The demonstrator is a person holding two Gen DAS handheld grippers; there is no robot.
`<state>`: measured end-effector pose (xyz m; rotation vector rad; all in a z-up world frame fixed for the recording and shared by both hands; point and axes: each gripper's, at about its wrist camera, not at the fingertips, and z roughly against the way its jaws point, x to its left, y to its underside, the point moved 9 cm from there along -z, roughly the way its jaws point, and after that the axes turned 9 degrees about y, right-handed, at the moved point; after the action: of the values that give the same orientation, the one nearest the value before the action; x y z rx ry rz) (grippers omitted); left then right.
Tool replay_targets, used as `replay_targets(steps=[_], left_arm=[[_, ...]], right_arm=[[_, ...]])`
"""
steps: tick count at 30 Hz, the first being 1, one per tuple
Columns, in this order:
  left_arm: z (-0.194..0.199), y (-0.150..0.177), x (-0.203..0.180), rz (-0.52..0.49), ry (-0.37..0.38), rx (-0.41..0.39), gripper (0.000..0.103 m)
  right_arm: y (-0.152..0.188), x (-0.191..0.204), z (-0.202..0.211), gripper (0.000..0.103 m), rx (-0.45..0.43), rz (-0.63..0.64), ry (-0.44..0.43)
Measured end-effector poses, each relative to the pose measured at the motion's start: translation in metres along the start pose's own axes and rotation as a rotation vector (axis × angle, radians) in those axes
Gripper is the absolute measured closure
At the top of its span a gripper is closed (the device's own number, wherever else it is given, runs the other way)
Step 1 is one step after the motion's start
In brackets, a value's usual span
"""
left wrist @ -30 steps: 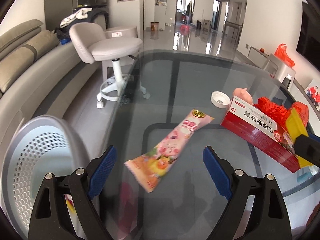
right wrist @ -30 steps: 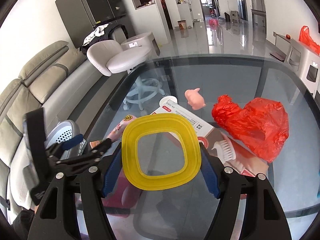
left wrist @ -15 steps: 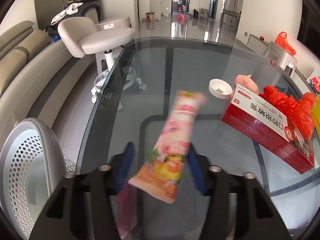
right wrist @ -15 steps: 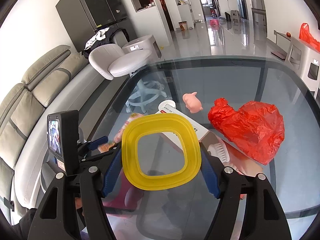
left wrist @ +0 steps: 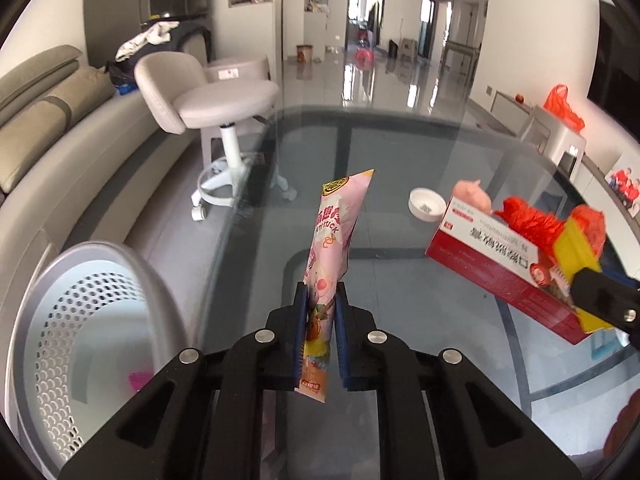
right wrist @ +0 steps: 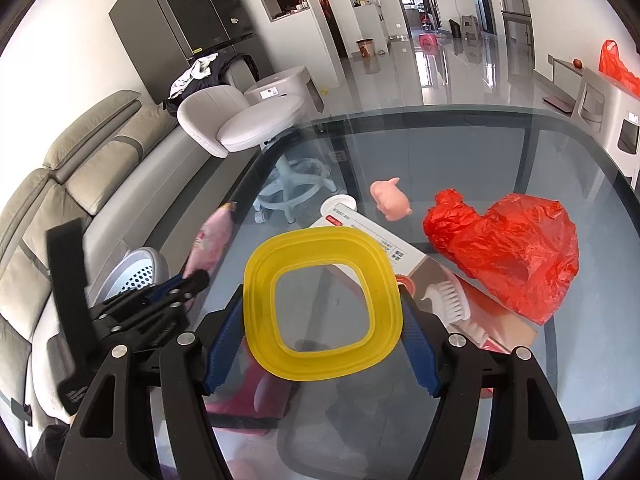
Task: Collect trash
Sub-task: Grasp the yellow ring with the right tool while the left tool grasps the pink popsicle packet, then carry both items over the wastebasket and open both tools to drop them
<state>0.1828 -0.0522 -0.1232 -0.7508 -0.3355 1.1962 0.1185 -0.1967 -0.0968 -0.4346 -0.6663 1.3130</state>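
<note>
Left gripper [left wrist: 320, 312] jaws just closing, now clamped on pink snack wrapper [left wrist: 334, 236], lifted off glass tabletop [left wrist: 400, 152]. Right gripper [right wrist: 320, 312] jaws wide, gripping yellow square ring [right wrist: 320, 304] above tabletop.

Two hand-held grippers: the left hand-held gripper [left wrist: 320, 336] and the right hand-held gripper [right wrist: 320, 344]. One pink snack wrapper [left wrist: 336, 240], one yellow square ring [right wrist: 322, 304], one red-and-white box [left wrist: 500, 276], one red plastic bag [right wrist: 516, 252], one pink pig toy [right wrist: 390, 200], one white cap [left wrist: 426, 204], one perforated white bin [left wrist: 80, 344] at lower left, one stool [left wrist: 216, 100], all around one glass worktop [left wrist: 400, 152].
</note>
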Motion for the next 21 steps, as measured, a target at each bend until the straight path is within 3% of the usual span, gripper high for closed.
replay_targets(steps=[10,14,21], left_arm=[[0.077,0.002,0.031,0.017,-0.052,-0.085,0.09],[0.11,0.011,0.063,0.036,-0.109,-0.108,0.09],[0.144,0.028,0.131,0.094,-0.211,-0.123,0.09]], right_arm=[[0.009,0.031,0.006,0.034,0.003,0.038,-0.026],[0.011,0.062,0.01,0.034,-0.014,0.1,-0.036],[0.02,0.14,0.004,0.034,-0.008,0.167,-0.134]])
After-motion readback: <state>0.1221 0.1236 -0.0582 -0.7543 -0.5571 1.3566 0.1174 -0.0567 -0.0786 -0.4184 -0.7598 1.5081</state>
